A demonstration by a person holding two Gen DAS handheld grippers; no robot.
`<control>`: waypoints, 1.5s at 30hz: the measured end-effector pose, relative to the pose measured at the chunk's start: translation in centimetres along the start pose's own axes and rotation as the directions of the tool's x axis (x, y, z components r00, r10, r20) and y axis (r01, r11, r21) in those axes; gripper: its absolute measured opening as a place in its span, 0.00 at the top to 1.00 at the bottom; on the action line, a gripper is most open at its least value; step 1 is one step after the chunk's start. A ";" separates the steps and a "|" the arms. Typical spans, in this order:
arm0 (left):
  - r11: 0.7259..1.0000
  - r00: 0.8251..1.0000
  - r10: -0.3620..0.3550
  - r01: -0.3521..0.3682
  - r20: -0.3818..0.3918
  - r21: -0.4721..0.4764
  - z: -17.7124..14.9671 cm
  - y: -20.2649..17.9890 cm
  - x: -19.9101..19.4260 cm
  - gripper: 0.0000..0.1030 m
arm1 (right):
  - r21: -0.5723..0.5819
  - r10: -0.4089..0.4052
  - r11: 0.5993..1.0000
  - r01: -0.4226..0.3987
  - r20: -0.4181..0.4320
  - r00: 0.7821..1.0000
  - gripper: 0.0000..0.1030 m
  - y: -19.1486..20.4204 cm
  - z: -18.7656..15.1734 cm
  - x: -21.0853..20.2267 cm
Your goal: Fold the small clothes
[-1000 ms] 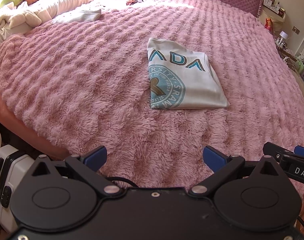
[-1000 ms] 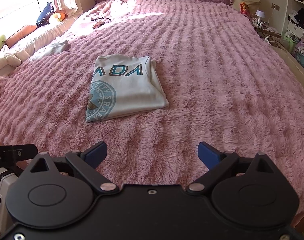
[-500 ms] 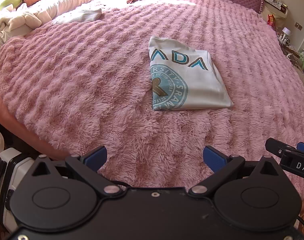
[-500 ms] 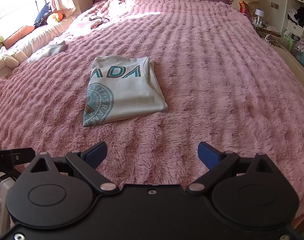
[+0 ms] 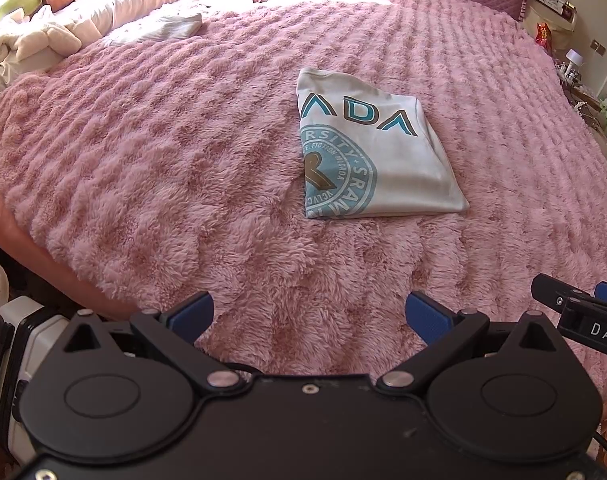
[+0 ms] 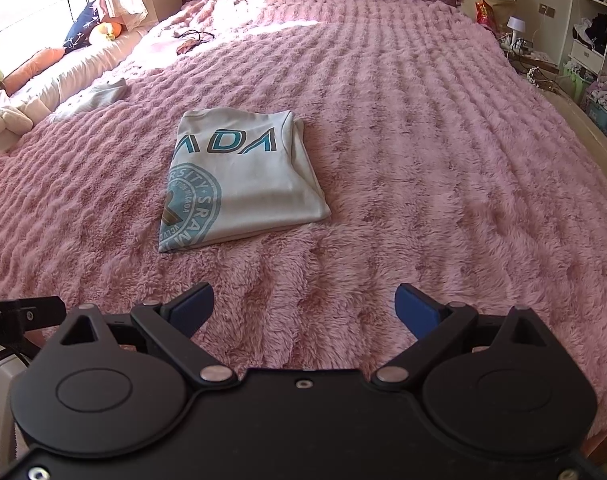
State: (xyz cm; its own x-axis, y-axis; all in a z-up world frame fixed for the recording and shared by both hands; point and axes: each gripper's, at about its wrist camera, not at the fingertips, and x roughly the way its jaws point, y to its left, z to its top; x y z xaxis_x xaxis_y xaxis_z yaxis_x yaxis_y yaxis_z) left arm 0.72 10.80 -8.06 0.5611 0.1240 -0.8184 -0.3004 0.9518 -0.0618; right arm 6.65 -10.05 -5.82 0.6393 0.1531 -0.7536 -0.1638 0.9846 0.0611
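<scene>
Pale grey shirt [image 5: 377, 158] with teal print lies folded flat in the middle of the pink fluffy bed [image 5: 163, 168]. Left tool [image 5: 309, 316] and right tool [image 6: 305, 307] hover released near the bed's front edge, well apart from it.

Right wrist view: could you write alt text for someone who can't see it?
A folded pale T-shirt with teal lettering and a round teal print lies on a fluffy pink bedspread. At the bottom, the right gripper hovers open near the bed's edge, holding nothing.
</scene>
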 end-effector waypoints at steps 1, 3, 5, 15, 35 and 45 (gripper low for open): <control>1.000 1.000 0.000 0.000 -0.001 0.001 0.0 -0.1 0.0 0.00 | 0.000 0.000 1.000 0.000 0.000 1.000 0.05 0.0 0.0 0.0; 1.000 1.000 0.000 0.000 -0.003 0.003 0.0 -0.1 0.0 0.00 | 0.000 0.000 1.000 0.000 0.000 1.000 0.05 0.0 0.0 0.0; 1.000 1.000 0.000 0.000 -0.004 0.004 0.0 -0.2 0.1 0.00 | 0.000 0.001 1.000 -0.001 0.000 1.000 0.05 0.0 0.0 0.0; 1.000 1.000 -0.001 0.001 -0.008 0.010 0.1 -0.2 0.1 0.00 | 0.000 0.000 1.000 0.000 0.002 1.000 0.05 0.0 0.0 -0.1; 1.000 1.000 0.001 -0.001 -0.021 0.015 0.0 -0.3 0.3 0.00 | -0.006 -0.004 1.000 0.004 0.000 1.000 0.05 0.1 0.0 -0.2; 1.000 1.000 0.002 -0.002 -0.024 0.013 0.1 -0.2 0.4 0.00 | -0.006 -0.005 1.000 0.005 0.001 1.000 0.05 0.2 -0.1 -0.2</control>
State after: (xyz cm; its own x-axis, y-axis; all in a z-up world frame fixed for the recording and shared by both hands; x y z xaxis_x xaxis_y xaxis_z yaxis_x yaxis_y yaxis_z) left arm 1.05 10.68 -8.28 0.5419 0.1190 -0.8320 -0.2915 0.9551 -0.0533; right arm 6.44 -9.93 -5.68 0.6405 0.1480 -0.7535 -0.1650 0.9849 0.0531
